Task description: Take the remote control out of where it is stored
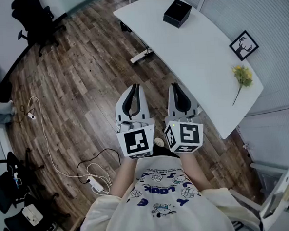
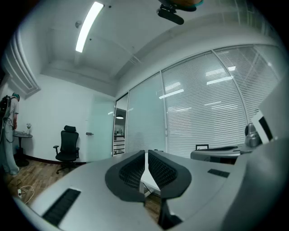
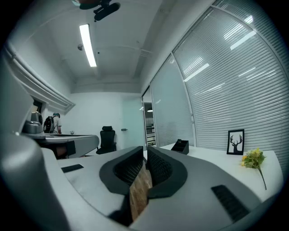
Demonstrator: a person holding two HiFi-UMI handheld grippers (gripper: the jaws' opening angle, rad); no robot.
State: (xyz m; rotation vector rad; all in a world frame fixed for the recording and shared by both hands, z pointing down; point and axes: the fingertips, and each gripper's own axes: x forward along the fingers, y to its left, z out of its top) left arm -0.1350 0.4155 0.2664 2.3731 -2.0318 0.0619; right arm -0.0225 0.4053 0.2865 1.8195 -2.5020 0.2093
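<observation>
Two tools are held side by side in front of the person's torso, roughly level, over the wooden floor (image 1: 83, 67). The left tool (image 1: 134, 91) has its jaws pressed together at the tips, and the left gripper view shows nothing between them. The right tool (image 1: 177, 88) also has its jaws closed tip to tip. In the right gripper view only the floor shows through the slot below the tips, and no object is pinched. Each tool carries its marker cube at the rear, close to the person's white printed shirt (image 1: 164, 194).

A white curved worktop (image 1: 199, 60) stands ahead and to the right of the tools. The right tool is near its edge but not over it. On the worktop:

- A black box (image 1: 177, 13) sits at the far end, well apart from both tools. The right gripper view shows it as an open-topped holder.
- A framed deer picture (image 1: 243, 45) stands along the right side.
- A yellow flower (image 1: 242, 75) lies just beside the picture.

The remote control cannot be made out in any view; whether it sits inside the black box cannot be told.

On the floor to the left, a white cable (image 1: 43, 128) runs to a power strip (image 1: 96, 184). A black office chair (image 1: 33, 19) stands in the far left corner.
</observation>
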